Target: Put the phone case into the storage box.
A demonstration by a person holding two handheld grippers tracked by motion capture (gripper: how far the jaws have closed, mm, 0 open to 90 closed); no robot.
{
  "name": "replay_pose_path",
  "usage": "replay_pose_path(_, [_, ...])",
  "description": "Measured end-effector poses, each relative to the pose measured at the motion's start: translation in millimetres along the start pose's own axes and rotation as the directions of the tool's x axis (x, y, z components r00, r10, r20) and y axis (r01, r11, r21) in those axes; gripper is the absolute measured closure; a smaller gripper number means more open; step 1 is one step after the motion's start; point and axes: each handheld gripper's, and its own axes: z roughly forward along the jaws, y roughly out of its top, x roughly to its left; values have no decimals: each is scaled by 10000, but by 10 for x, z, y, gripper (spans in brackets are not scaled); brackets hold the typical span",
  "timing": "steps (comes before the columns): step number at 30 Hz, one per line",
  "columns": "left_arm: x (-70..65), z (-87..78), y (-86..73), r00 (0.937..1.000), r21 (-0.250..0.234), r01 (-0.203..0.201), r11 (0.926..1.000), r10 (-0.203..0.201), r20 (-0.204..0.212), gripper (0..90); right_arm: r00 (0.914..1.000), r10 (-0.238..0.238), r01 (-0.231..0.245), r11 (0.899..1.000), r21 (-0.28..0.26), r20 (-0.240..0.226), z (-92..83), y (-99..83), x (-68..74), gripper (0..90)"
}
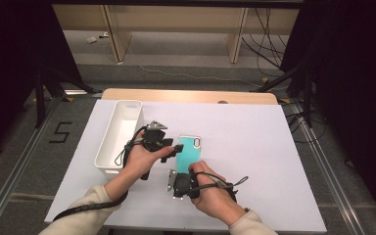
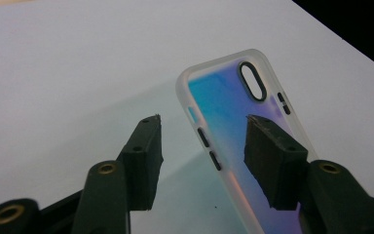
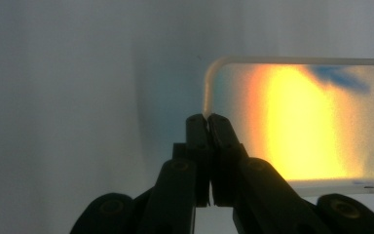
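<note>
glossy iridescent phone case (image 1: pixel 191 150) with frosted rim, right gripper (image 3: pixel 208 118) pinching its corner, left gripper (image 2: pixel 202 141) half-wide astride its edge (at nine o'clock), matte white table (image 1: pixel 254 147)

phone case (image 1: pixel 191 149): teal with frosted white rim from above, blue-to-violet sheen in left gripper view, yellow-orange glow in right gripper view | bin (image 1: pixel 120 134) left of case: plain white | table sheet (image 1: pixel 254 161): white | both grippers' jaws: black
</note>
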Motion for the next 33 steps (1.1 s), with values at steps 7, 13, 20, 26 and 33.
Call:
replay_pose_path(7, [11, 43, -3, 9995, 101, 327, 9994, -326, -57, 520, 10000, -49, 49, 10000, 9, -25, -1, 8, 8, 890])
replay_pose_path(13, [18, 69, -5, 9988, 183, 475, 9987, -473, -115, 579, 9999, -155, 155, 9999, 26, -32, 14, 10, 9, 890])
replay_pose_path(20, [21, 60, 1, 9977, 275, 673, 9974, -676, 77, 661, 9976, -692, 692, 9976, 27, 85, 22, 12, -6, 889])
replay_pose_path(26, [34, 40, -2, 9940, 143, 1078, 9941, -1080, 151, 743, 9987, -518, 518, 9986, 134, 29, 28, 13, 6, 890])
replay_pose_path(33, [61, -18, -19, 9898, -3, 1367, 9906, -1366, 413, 803, 9989, -475, 474, 9988, 136, 21, 44, 20, 14, 889])
